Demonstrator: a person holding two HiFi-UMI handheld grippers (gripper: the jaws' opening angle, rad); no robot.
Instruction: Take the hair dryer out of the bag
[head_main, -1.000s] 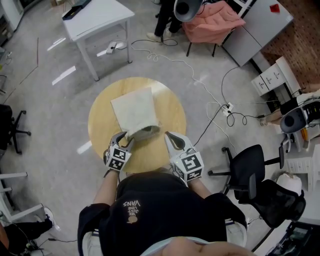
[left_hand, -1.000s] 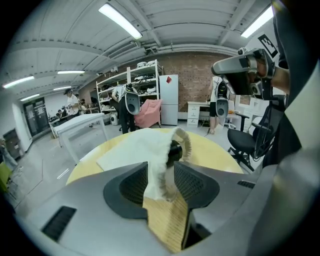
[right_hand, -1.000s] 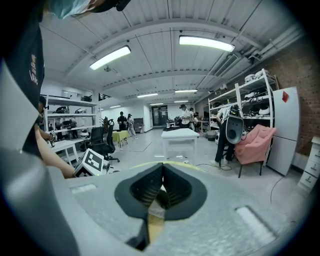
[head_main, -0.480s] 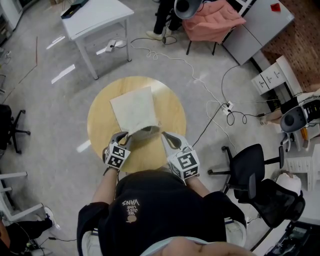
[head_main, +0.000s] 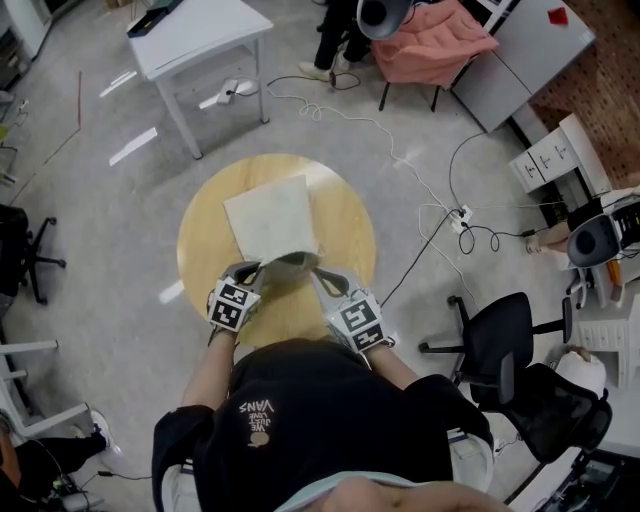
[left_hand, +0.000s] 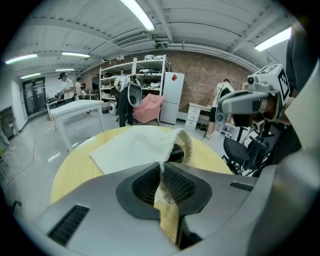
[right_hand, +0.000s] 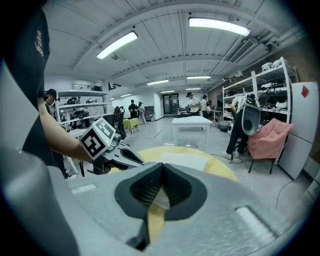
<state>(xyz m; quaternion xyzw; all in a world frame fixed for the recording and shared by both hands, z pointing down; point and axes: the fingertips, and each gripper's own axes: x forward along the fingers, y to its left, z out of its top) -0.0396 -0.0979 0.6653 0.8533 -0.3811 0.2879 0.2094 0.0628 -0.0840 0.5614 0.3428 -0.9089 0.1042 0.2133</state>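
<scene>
Bag (head_main: 268, 218) mouth edge pinched in just-closed left gripper (left_hand: 161, 182).

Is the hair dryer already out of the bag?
No, the hair dryer sits inside the open mouth of the bag.

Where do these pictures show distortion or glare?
Both gripper views: strong fisheye bending, dark corners, bright ceiling lamps. Head view: sharp, even light, pale glare streaks on the floor, the bag well lit.

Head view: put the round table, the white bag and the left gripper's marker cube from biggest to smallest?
1. round table
2. white bag
3. marker cube on the left gripper, smallest though nearest the camera
</scene>
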